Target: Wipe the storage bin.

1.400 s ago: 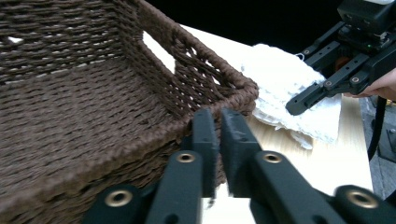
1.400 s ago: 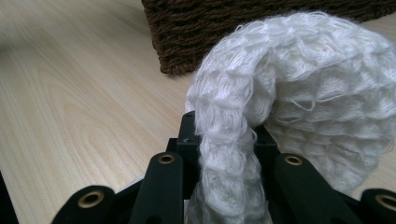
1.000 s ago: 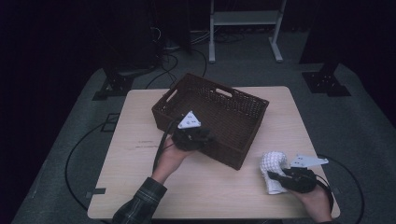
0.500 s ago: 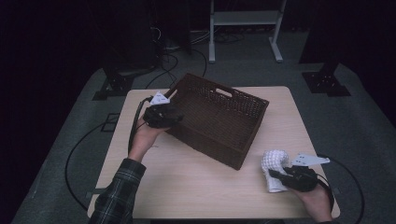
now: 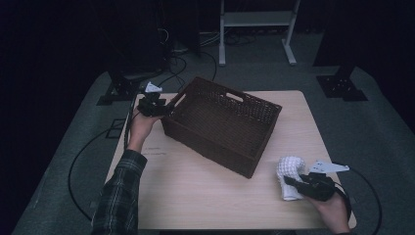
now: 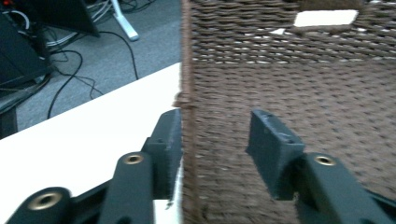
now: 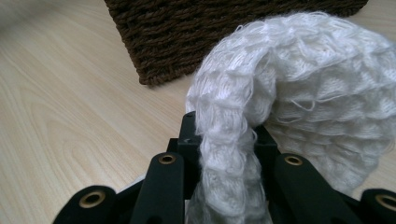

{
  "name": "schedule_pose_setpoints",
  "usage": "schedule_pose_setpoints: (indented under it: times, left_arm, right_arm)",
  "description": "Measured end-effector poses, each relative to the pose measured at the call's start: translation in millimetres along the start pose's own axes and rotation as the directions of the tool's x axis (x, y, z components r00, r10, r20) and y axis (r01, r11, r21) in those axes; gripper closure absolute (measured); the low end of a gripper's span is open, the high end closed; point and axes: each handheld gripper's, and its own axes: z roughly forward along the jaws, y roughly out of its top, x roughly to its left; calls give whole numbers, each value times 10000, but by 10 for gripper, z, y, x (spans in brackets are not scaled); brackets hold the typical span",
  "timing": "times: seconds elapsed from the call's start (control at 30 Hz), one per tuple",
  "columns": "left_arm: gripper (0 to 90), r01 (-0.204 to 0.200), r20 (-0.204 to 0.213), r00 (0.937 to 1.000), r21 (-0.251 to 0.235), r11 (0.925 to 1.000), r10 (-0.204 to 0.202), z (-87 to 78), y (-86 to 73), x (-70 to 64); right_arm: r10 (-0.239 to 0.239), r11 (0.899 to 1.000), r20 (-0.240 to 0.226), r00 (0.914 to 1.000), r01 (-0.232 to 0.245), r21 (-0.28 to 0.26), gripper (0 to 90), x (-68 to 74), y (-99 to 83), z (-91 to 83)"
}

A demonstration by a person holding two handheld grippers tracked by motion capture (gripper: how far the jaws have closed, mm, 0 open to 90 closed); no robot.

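a brown wicker basket (image 5: 222, 128) is sitting mid-tabletop (image 5: 195, 191). the left gripper (image 6: 212, 140) is straddling the basket's left wall at its corner, jaws spread wide, one outside and one inside. the right gripper (image 7: 227, 140) is pinching a white knitted cloth (image 7: 299, 93) tightly near the tabletop's front right corner, just beside the basket.

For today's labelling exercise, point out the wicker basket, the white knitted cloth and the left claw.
wicker basket (image 5: 254, 105): high view, far rim.
white knitted cloth (image 7: 299, 79): right gripper view, bunched top.
left claw (image 6: 215, 140): left gripper view, gap straddling basket wall.
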Motion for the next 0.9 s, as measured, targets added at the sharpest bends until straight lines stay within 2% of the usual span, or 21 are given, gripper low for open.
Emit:
schedule_pose_setpoints:
  times: [0.07, 0.13, 0.17, 0.27, 0.3, 0.37, 0.5, 0.9]
  left_arm:
    - [581, 341, -65, 9994, 236, 9991, -340, 62, -49, 72]
    - [625, 609, 89, 9981, 636, 9961, -616, 122, -106, 121]
    - [649, 620, 130, 9979, 870, 9943, -633, 143, -129, 135]
    - [810, 848, 462, 9948, 1217, 9889, -910, 163, -175, 152]
    - [823, 873, 394, 9949, 1212, 9888, -927, 157, -173, 139]
    - [829, 744, 325, 9963, 1311, 9886, -793, 137, -171, 116]
    - [828, 812, 419, 9953, 1323, 9879, -874, 37, -237, 73]
    - [816, 1453, 60, 9890, 1379, 9797, -1475, -420, -539, -113]
  right_arm:
    - [-58, 10000, 26, 10000, 58, -30, 720, -4, -1, -9]
    - [-73, 10000, 30, 10000, 73, -57, 720, -7, -2, -17]
    - [-101, 9999, 38, 9999, 101, -56, 720, -8, -3, -19]
    - [-142, 9999, 52, 9999, 142, -31, 720, -4, -6, -21]
    - [-179, 9998, 65, 9998, 179, -34, 720, -1, -6, -22]
    - [-191, 9998, 84, 9998, 191, -26, 720, 10, -4, -27]
    - [-242, 9997, 115, 9996, 242, -43, 720, 17, 0, -35]
    - [-412, 9991, 111, 9991, 413, -88, 720, 31, 41, -15]
